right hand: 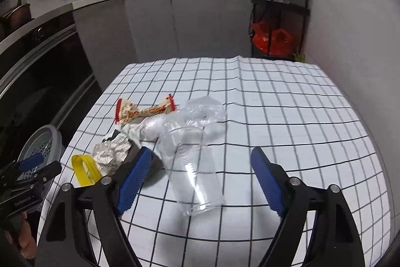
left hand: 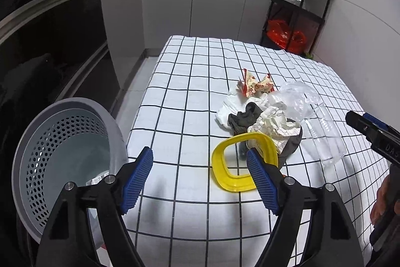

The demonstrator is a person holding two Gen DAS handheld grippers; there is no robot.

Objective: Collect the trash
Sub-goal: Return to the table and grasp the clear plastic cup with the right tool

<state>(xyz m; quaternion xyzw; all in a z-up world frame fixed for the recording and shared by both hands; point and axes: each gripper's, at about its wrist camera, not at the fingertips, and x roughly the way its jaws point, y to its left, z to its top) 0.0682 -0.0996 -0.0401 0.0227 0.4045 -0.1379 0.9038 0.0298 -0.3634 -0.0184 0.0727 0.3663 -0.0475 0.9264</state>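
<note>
Trash pile (left hand: 260, 111): wrappers, paper, possibly cloth, on checked table (left hand: 190, 81) | clear cup (right hand: 197, 172) lying between right gripper (right hand: 202, 182) jaws, spread | left gripper (left hand: 200, 172) jaws spread, empty | yellow lid (left hand: 240, 162) | grey bin (left hand: 67, 157)

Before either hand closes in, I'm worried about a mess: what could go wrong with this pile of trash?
The clear cup lies on its side and may roll or crush when pinched. The yellow lid sits under crumpled paper, so lifting it could scatter the pile. The bin stands off the table's edge, so drops could miss.
</note>
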